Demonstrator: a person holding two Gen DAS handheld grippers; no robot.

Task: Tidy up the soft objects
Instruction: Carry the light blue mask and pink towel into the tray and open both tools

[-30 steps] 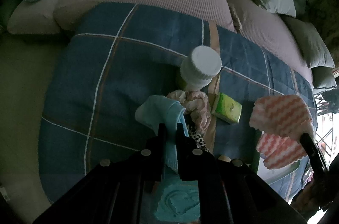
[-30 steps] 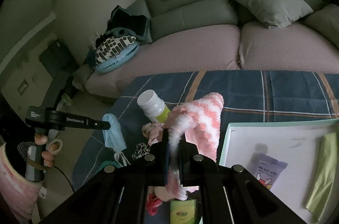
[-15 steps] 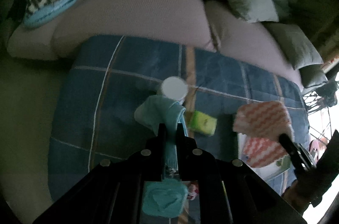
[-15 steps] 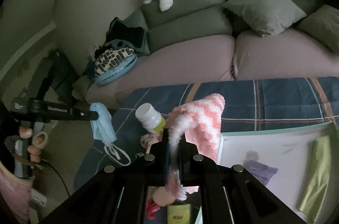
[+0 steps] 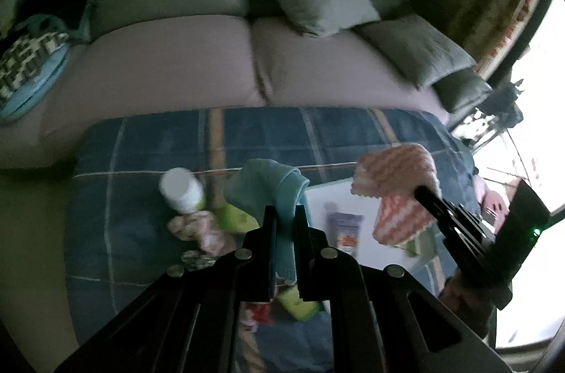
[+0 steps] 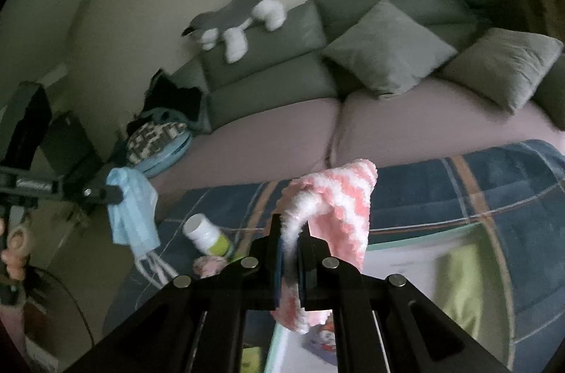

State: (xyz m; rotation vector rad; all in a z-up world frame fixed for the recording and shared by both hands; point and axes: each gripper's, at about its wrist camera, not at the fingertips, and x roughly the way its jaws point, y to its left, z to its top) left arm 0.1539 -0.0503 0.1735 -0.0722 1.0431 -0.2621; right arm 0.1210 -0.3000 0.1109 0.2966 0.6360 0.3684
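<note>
Behind both of your grippers runs a grey sofa (image 6: 268, 80) with mauve seat cushions, and a blue plaid blanket (image 5: 148, 168) spreads below them. Your left gripper (image 5: 284, 214) is clamped tight on a light blue face mask (image 5: 268, 185), which bunches up just beyond the fingertips and hangs clear of the blanket. Your right gripper (image 6: 290, 231) is pinched shut on a pink and white knitted cloth (image 6: 339, 207) that drapes over and past its tips, above the near corner of a white tray (image 6: 406, 263).

Only the right view shows the plush dog (image 6: 236, 19) whole on the sofa back, the mask's loops dangling, and a hand (image 6: 14, 253) far left of the tool; the left view catches just the toy's paws. Only the left view shows the clutter under your left tool: one patterned pink fabric bundle (image 5: 197, 228) left of the fingers, two lime green packs, one beyond the fingers (image 5: 236, 217) and one beneath them (image 5: 300, 302), and one purple packet (image 5: 344, 228) on the tray just right.

Both views show one white-capped bottle (image 5: 182, 191) lying on the blanket, and two grey pillows (image 6: 388, 51) on the sofa
</note>
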